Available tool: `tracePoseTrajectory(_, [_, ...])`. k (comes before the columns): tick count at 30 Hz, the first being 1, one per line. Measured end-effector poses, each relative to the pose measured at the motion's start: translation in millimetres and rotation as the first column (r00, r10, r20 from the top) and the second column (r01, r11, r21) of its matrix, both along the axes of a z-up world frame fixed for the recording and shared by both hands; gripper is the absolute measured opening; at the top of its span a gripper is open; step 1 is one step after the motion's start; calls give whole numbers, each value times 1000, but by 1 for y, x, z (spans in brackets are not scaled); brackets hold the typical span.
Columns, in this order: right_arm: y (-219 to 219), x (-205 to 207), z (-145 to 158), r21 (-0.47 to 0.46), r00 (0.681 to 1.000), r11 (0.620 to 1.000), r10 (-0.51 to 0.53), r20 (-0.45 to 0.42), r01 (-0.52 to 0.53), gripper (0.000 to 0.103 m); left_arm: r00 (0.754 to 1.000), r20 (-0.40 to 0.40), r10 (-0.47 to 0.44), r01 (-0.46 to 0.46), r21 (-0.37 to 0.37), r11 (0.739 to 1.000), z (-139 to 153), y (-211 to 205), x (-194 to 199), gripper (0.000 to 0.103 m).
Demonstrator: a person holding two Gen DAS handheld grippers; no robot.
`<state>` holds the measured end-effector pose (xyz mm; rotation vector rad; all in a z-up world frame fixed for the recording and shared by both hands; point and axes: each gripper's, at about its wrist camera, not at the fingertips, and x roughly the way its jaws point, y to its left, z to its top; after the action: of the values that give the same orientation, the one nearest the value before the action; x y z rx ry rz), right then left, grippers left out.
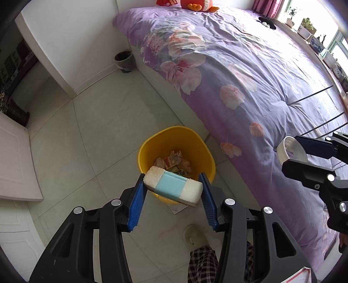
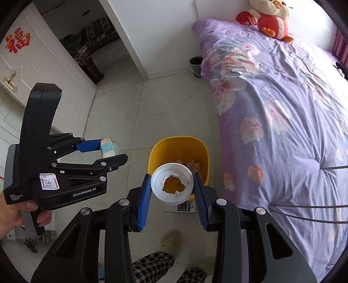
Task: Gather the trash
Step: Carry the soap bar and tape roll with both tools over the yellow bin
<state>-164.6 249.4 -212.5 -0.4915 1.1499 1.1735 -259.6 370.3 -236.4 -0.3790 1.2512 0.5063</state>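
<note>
Step in hand, as a judgement: carrying trash to the bin, w/ release not yet done. The left gripper [image 1: 173, 189] is clamping a foam block [image 1: 174, 186], white w/ a blue band, lower centre of the left wrist view, right over the near rim of the yellow bin [image 1: 150, 148]. The right gripper [image 2: 173, 189] is squeezing a white cup [image 2: 173, 186] by its sides, lower centre of the right wrist view; its torn bottom is showing yellow through the hole, so it is hanging above the bin too. Both tongs are closed on their items, pads pressing.

Next move probably calls for nudging each item further over the bin mouth, then parting the jaws so both drop in; the block is sitting near the rim & could bounce out.

Count: 2 grippers, 1 foam block, 1 cup, 1 yellow bin w/ crumpled wrappers [image 1: 174, 161] inside, 1 small dark bin [image 1: 124, 59] in the upper left by the bed [image 1: 250, 71], 1 plush toy [image 2: 273, 18].
</note>
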Motion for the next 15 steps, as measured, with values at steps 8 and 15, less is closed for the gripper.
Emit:
tracePoseTrajectory(8, [41, -5, -54, -57, 997, 996, 71, -22, -72, 40, 1000, -16, 27, -27, -18, 999, -49, 25, -3, 48])
tracePoseTrajectory(15, [63, 6, -112, -127, 993, 986, 99, -63, -106, 40, 998, -53, 33, -36, -58, 998, -96, 41, 3, 48])
